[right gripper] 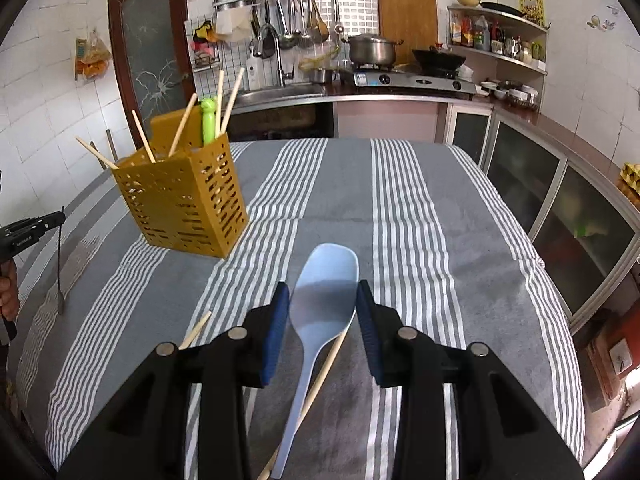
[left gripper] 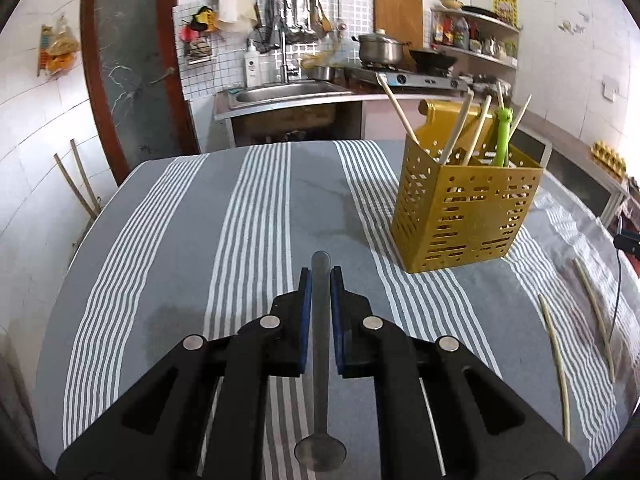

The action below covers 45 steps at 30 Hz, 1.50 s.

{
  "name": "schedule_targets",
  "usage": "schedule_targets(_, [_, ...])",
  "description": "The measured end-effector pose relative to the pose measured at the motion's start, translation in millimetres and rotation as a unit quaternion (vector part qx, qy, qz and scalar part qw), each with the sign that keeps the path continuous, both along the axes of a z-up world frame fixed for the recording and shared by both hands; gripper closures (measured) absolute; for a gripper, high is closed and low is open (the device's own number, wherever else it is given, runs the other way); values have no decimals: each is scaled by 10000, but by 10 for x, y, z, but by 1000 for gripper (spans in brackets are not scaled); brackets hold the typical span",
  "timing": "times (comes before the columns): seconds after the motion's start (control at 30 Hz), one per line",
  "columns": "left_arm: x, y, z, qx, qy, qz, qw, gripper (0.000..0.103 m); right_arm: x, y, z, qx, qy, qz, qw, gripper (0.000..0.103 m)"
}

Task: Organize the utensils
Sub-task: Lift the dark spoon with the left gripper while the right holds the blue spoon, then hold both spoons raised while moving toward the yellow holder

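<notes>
In the left wrist view my left gripper (left gripper: 321, 276) is shut on the handle of a metal spoon (left gripper: 321, 344), whose bowl points back toward the camera. The yellow perforated utensil holder (left gripper: 464, 208) stands to the right and beyond it, with several chopsticks and a green utensil (left gripper: 502, 136) inside. In the right wrist view my right gripper (right gripper: 323, 292) is open just above a light blue rice spoon (right gripper: 320, 304) lying on the striped cloth, its jaws either side of the spoon's bowl. A chopstick (right gripper: 320, 380) lies across its handle. The holder (right gripper: 184, 200) is far left.
The table has a grey and white striped cloth (left gripper: 240, 208). Two loose chopsticks (left gripper: 556, 360) lie at the right of the left wrist view. Another chopstick (right gripper: 196, 330) lies left of my right gripper. A kitchen counter with sink (right gripper: 280, 92) and stove is behind the table.
</notes>
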State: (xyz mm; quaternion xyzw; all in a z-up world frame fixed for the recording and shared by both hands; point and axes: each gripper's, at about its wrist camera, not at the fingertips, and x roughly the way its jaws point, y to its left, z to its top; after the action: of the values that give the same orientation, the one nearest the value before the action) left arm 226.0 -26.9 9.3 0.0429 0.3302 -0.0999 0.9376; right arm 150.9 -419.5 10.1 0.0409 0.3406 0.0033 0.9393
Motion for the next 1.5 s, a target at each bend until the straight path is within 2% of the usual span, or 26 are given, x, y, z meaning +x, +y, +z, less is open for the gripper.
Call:
schedule_targets(0.47, [-353,93,135,-124,-368,112,9992,95,-265,47,176,196,-505,33,9985,68])
schedule_targets(0.9, [-431,107,238,-157,-546,98,9983,95,-342,60,337,132,-802,65,9967,71])
schedule_targets(1.2, [-427,98,236,-166,-556,109,9983,95,-365,83,334,114,-895,41,9959,72])
schedule_targets(1.5, [-461,64,329,-187,-685,65,9975,95,-461,78,495,81,-1151,69,9933,72])
